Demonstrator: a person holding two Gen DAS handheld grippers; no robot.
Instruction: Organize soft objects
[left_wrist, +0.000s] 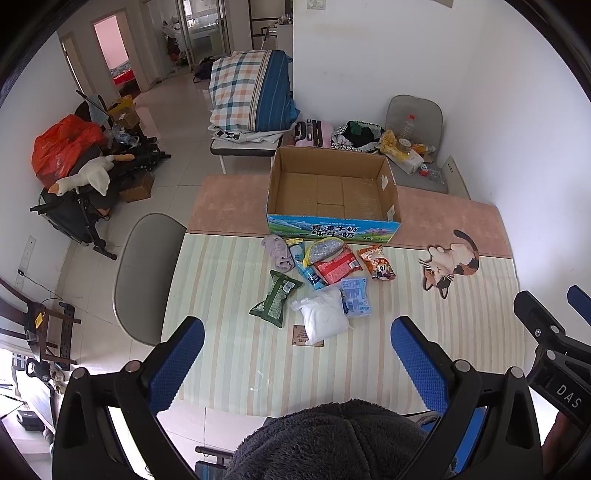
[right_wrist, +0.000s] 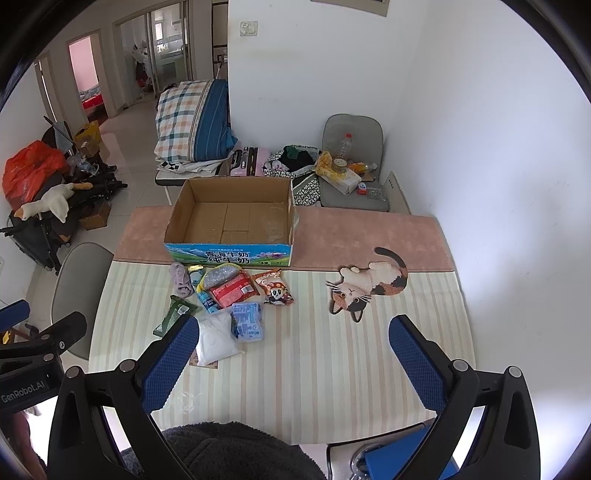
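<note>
An open, empty cardboard box (left_wrist: 332, 192) (right_wrist: 231, 218) stands at the far side of the table. In front of it lie several soft items: a grey cloth (left_wrist: 277, 252) (right_wrist: 181, 278), a green packet (left_wrist: 275, 303) (right_wrist: 173, 314), a white pouch (left_wrist: 323, 314) (right_wrist: 215, 339), a light blue packet (left_wrist: 355, 297) (right_wrist: 249, 320), a red packet (left_wrist: 338, 266) (right_wrist: 234, 290), a silver pouch (left_wrist: 325, 249) and an orange snack bag (left_wrist: 376, 263) (right_wrist: 276, 287). My left gripper (left_wrist: 297, 354) is open and empty above the near table edge. My right gripper (right_wrist: 293, 354) is open and empty, to the right of the pile.
A cat-shaped mat (left_wrist: 452, 262) (right_wrist: 367, 284) lies on the table's right side. A grey chair (left_wrist: 144, 277) stands at the table's left. Another chair with clutter (left_wrist: 413, 144) stands behind the box. Dark fleece (left_wrist: 332, 443) fills the near bottom edge.
</note>
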